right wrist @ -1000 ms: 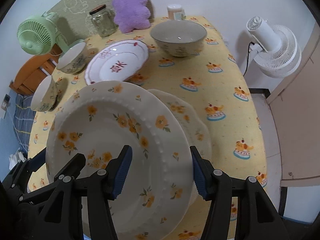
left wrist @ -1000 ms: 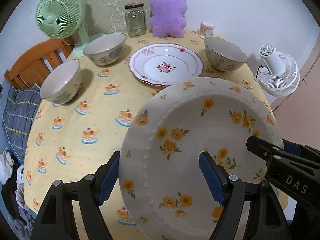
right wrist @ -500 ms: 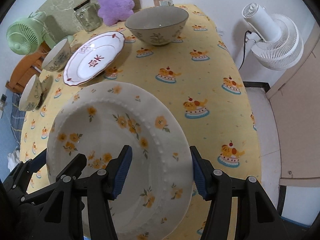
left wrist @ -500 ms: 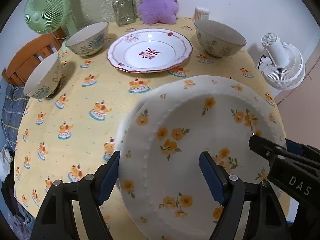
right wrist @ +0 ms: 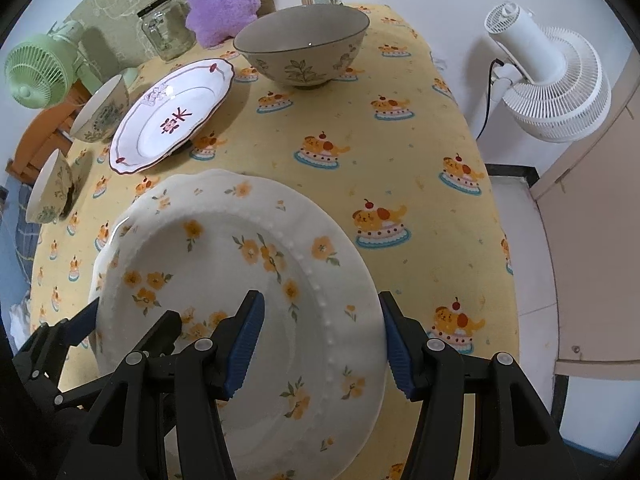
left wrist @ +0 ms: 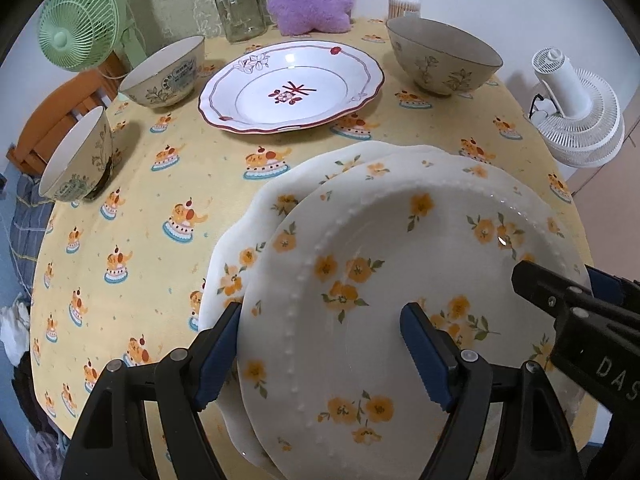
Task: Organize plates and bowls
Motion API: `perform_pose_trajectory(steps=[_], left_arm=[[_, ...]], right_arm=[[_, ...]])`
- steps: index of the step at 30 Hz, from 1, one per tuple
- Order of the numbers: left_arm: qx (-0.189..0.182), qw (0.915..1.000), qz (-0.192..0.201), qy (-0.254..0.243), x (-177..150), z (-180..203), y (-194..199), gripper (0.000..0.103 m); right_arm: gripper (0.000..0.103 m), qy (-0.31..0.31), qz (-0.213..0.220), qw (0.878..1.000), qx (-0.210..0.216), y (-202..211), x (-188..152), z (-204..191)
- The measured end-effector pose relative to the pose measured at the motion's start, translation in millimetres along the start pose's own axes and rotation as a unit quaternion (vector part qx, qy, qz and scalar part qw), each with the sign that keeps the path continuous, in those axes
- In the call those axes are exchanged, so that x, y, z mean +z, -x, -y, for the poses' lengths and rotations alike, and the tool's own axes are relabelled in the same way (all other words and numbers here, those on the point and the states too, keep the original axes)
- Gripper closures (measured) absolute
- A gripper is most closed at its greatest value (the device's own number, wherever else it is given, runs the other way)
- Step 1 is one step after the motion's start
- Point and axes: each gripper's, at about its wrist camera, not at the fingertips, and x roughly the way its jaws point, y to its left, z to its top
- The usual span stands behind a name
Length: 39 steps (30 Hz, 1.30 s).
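Below, in the left wrist view, the left tongs (left wrist: 320, 344) stand partly open and clamp the left rim of a cream round plate with orange flowers and a beaded ring (left wrist: 380, 240): one blue pad is outside the rim, the other on the plate's inner face. This plate sits low over a second, scallop-edged cream floral plate (left wrist: 256, 220), which lies on the bench (left wrist: 180, 168) with its yellow cake-print cloth; whether the two plates touch I cannot tell.

Further right, the right tongs (right wrist: 320, 336) grip the same plate's right rim, also half open.

Across the upper frame from left to right stand a pale green desk fan (left wrist: 76, 32), two cream floral bowls (left wrist: 76, 156) (left wrist: 164, 72), a white red-trimmed plate (left wrist: 292, 84), a larger beige leaf-print bowl (left wrist: 444, 56) and a white fan (left wrist: 580, 116).
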Motion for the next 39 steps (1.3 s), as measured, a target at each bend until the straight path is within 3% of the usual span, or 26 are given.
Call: perform_pose_trajectory(steps=[9,13,20,25,39], left_arm=[[0.022,0.9997,-0.007,0.006,1.0,-1.7,3.5,0.026],[0.061,0.9975,0.03,-0.019,-0.3,3.7,19.5,0.027],[0.01,0.9996,0.022,-0.016,-2.4,3.7,27.1,0.027],[-0.01,0.9999,0.013,-0.006,-6.4,5.1,26.3,0.028],[-0.011,0.9998,0.011,-0.008,-4.5,2.6,22.4,0.029]], right_arm=[[0.042,-0.006,0.013,1.0,0.004,7.1,-4.3,3.1],[0.042,0.005,0.018,1.0,-0.004,13.8,-6.5,0.2],[0.044,0.029,0.023,0.999,-0.037,31.8,-20.3,0.5],[0.071,0.035,0.008,0.999,-0.031,30.9,-30.5,0.4],[0.071,0.058,0.008,0.997,-0.04,15.2,-17.6,-17.8]])
